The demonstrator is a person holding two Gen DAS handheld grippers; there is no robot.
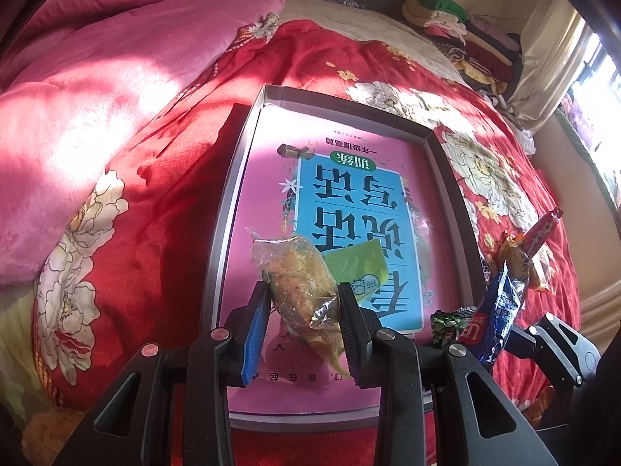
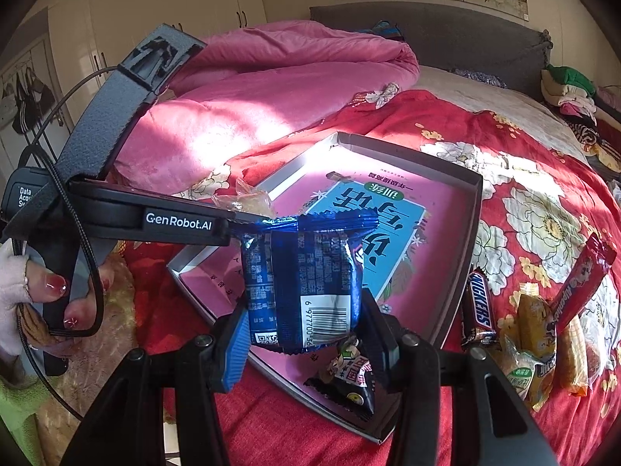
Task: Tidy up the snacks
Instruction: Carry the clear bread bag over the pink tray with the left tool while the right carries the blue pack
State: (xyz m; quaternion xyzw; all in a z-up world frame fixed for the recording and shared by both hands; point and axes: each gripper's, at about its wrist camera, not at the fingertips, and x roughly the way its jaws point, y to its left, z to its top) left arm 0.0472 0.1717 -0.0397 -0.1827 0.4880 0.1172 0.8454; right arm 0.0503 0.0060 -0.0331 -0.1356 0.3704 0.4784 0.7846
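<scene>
A slip is the main risk: the clear-wrapped snack [image 1: 300, 272] is pinched only at its slick middle by the left gripper [image 1: 304, 310] above the tray [image 1: 349, 103]. The crinkled blue packet [image 2: 306, 283], clamped in the right gripper [image 2: 304, 330] at the tray's near corner, could knock the black packet [image 2: 345, 384] lying beneath it on the edge.

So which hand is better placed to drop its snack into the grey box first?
Left, probably. The left gripper holds its clear-wrapped snack over the shallow grey cardboard box; the right gripper's blue foil packet hangs near the box's front edge.
</scene>
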